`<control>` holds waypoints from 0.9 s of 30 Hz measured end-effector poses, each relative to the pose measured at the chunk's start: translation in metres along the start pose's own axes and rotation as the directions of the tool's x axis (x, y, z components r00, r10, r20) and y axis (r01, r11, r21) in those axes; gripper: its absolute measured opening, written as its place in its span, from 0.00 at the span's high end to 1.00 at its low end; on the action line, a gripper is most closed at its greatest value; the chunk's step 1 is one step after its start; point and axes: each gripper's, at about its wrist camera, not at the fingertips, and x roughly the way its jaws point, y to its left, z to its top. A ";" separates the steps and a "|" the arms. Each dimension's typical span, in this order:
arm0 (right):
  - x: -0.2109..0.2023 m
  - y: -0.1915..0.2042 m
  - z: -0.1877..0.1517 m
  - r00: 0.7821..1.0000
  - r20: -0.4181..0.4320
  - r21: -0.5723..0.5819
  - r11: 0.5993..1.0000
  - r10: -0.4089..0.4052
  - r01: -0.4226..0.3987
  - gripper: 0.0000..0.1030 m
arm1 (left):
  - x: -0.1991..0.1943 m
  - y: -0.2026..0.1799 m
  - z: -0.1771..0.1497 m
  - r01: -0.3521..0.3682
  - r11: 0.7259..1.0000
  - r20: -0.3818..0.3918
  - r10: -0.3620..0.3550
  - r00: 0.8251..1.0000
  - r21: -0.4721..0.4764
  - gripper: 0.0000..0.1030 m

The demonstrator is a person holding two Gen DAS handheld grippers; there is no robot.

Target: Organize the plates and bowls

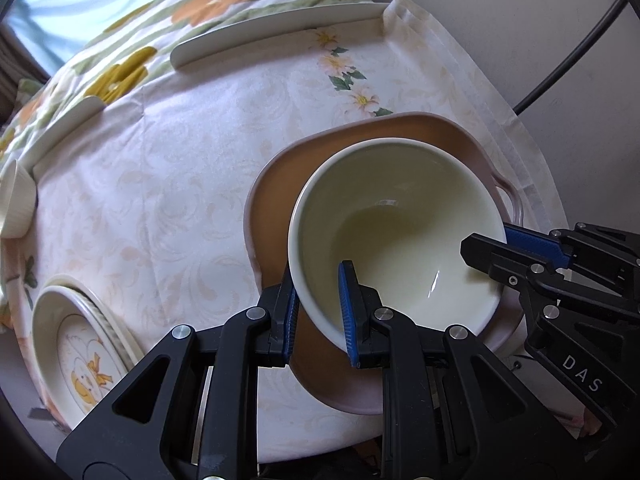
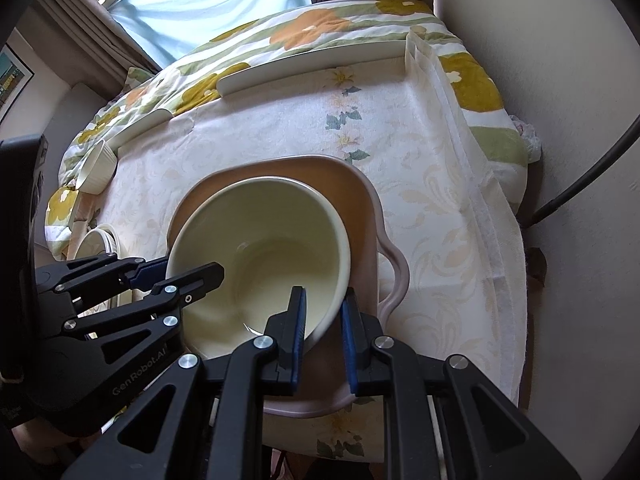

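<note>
A large cream bowl (image 1: 396, 216) (image 2: 264, 248) sits tilted inside a pink square dish with handles (image 1: 280, 184) (image 2: 360, 200). My left gripper (image 1: 320, 312) is shut on the bowl's near-left rim, one finger inside and one outside. My right gripper (image 2: 324, 328) is shut on the bowl's near-right rim in the same way. Each gripper shows in the other's view: the right gripper (image 1: 496, 248) at the bowl's right rim, the left gripper (image 2: 176, 272) at its left rim.
A stack of plates with a duck picture (image 1: 80, 352) lies at the near left. A small ribbed cream bowl (image 1: 16, 204) (image 2: 96, 168) stands at the far left. White plates (image 1: 272, 28) (image 2: 312, 64) hold the cloth's far edge. A wall is on the right.
</note>
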 end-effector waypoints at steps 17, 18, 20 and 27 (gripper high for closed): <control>-0.048 -0.003 0.004 0.989 0.147 0.006 1.000 0.014 -0.015 0.85 | -0.057 0.008 0.002 0.000 0.999 0.142 0.006 0.990 -0.041 0.83; -0.053 -0.002 0.007 0.987 0.160 -0.002 1.000 0.022 -0.022 0.85 | -0.066 0.012 0.003 0.000 0.999 0.167 0.008 0.986 -0.052 0.83; -0.060 0.002 0.012 0.982 0.178 -0.021 0.998 0.056 -0.053 0.85 | -0.084 0.022 0.002 -0.014 0.997 0.210 0.030 0.977 -0.078 0.83; -0.074 0.030 0.031 0.955 0.223 -0.148 0.975 0.195 -0.165 0.48 | -0.133 0.077 -0.014 -0.031 0.975 0.283 0.094 0.954 -0.221 0.80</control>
